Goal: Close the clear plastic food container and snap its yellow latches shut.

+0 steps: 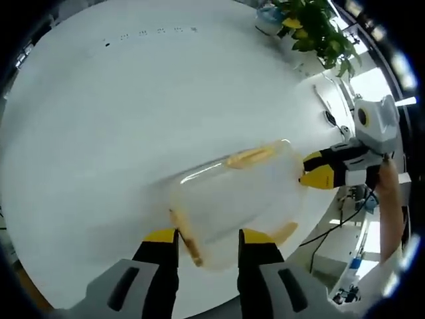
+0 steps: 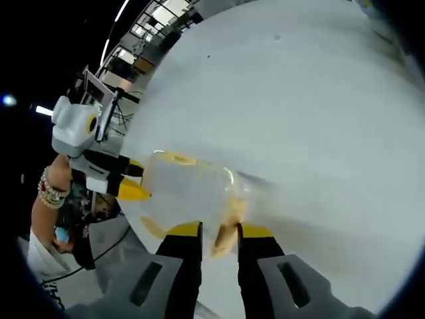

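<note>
The clear plastic container [image 1: 232,196] with yellow latches sits blurred over the white table [image 1: 133,119]. Its near end lies between the jaws of my left gripper [image 1: 210,236], which press on its sides; one yellow latch [image 1: 186,240] lies by the left jaw. My right gripper [image 1: 316,170] comes in from the right and meets the container's far end. In the right gripper view the container [image 2: 189,189] reaches down to my right gripper [image 2: 219,230], whose jaws close on a yellow latch [image 2: 226,238]. Opposite it, the left gripper [image 2: 135,178] straddles the other end.
A potted plant [image 1: 312,30] stands at the table's far edge. The table's rim [image 1: 319,226] runs close behind the right gripper, with cables and floor beyond. A person's hand [image 2: 50,189] with a bead bracelet holds the left gripper.
</note>
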A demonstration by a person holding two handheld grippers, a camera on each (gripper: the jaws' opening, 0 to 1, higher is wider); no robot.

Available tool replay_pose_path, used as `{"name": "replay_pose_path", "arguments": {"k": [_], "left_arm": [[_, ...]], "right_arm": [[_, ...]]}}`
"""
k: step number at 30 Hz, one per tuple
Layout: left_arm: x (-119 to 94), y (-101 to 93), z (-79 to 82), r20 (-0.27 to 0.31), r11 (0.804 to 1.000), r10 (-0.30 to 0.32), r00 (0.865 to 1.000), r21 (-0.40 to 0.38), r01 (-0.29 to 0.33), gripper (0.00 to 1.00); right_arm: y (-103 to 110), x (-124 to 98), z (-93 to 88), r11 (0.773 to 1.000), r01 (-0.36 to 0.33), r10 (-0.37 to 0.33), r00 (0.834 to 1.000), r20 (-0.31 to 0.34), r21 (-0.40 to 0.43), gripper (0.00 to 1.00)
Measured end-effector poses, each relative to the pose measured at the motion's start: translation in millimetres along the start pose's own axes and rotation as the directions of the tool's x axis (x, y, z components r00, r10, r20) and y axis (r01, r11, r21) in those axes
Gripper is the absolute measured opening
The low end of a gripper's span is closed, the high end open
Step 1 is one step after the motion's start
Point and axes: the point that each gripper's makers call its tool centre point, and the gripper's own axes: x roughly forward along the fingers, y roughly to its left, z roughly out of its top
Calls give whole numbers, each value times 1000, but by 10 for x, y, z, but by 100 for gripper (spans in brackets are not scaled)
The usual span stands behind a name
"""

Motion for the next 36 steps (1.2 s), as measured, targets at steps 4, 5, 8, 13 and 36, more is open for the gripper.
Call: {"name": "replay_pose_path", "arguments": {"k": [4, 5, 8, 13, 36], "left_arm": [[-5, 15, -6, 6, 1000, -1, 1000, -9, 1, 28], [-8, 20, -8, 7, 1000, -1, 1000, -11, 1, 28], [-12, 28, -12, 10, 1000, 1, 1000, -15, -1, 28], [-28, 49, -22, 17, 1000, 7, 1000, -30, -6, 28], [-88, 66, -10, 37, 1000, -2, 999, -25, 3, 30]], "right_arm": [[-21, 10, 3, 1000, -17, 17, 1000, 0, 19, 15], [-21, 10, 5, 999, -19, 19, 1000, 4, 25, 15], [-8, 5, 0, 999, -19, 19, 1000, 6, 26, 14], [4, 8, -17, 999, -21, 21, 1000, -1, 46, 13], [41, 56, 31, 990, -73, 70, 997, 24, 124, 13]]}}
